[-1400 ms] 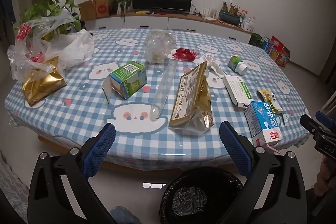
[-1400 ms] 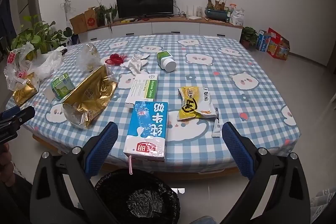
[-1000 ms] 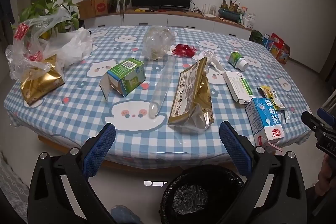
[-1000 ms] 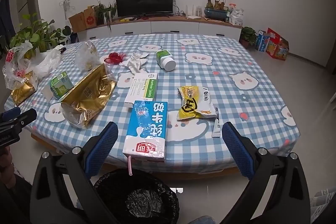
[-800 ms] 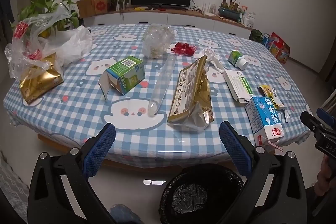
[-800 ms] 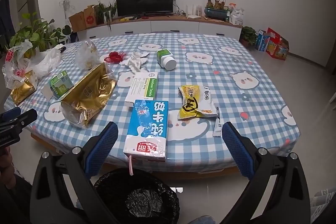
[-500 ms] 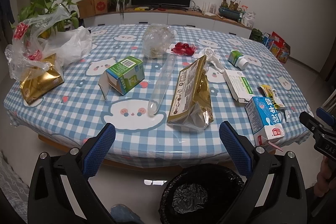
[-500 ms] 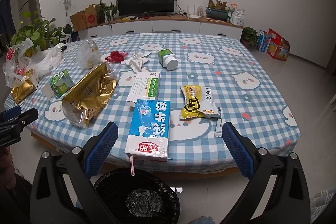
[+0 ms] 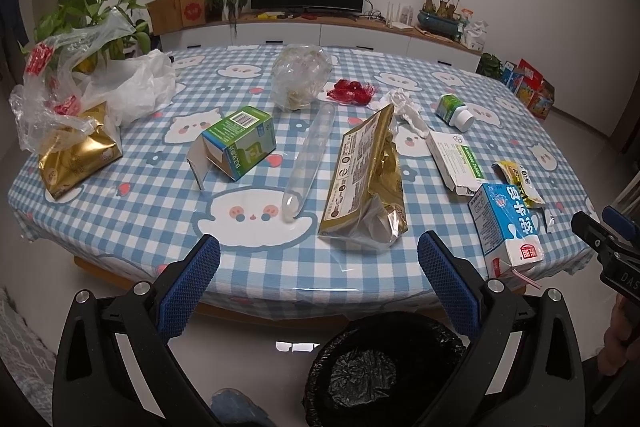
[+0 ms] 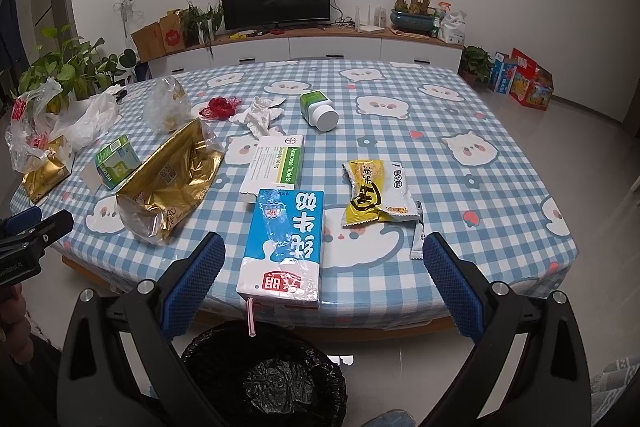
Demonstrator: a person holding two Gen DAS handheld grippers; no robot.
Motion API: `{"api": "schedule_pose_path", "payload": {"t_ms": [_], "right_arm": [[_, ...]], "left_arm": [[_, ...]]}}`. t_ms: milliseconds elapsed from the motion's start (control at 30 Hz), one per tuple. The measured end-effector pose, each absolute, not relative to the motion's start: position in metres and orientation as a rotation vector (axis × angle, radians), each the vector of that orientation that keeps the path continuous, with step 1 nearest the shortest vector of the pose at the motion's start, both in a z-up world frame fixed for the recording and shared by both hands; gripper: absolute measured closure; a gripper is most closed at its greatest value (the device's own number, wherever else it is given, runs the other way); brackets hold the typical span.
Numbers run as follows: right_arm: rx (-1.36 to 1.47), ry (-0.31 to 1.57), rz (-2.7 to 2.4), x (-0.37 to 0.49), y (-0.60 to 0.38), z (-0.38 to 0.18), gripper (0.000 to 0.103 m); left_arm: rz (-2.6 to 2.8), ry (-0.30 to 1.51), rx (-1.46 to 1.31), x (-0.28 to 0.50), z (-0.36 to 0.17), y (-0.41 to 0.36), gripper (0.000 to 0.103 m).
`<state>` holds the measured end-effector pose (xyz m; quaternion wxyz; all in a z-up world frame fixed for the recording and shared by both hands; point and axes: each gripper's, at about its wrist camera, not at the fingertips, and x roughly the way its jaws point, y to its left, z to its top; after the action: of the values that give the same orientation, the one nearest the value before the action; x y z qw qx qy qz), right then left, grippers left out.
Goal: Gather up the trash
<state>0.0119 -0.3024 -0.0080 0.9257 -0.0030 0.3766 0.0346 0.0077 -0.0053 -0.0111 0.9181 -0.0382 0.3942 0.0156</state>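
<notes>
We hold the right tool (image 10: 320,259), jaws apart and empty, directly before the blue-and-white milk carton (image 10: 285,243) at the tabletop (image 10: 480,131) edge, its long axis pointing toward us; left tool (image 9: 318,259) likewise apart.

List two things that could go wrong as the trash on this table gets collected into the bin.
1. The milk carton lies at the table edge, straw overhanging; a nudge from the open right hand-held gripper could tip it off, perhaps missing the bin.
2. The clear tube is round and may roll when pinched.
</notes>
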Motion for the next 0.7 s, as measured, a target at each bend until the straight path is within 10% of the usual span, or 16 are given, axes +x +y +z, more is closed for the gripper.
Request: {"api": "schedule_pose_path", "payload": {"t_ms": [700], "right_arm": [[0.009,0.782,0.059,0.0126,-0.3113,-0.0096,0.008]], "left_arm": [[0.034,0.818,-0.079,0.0091,-0.0127,-0.0034,0.006]]}}
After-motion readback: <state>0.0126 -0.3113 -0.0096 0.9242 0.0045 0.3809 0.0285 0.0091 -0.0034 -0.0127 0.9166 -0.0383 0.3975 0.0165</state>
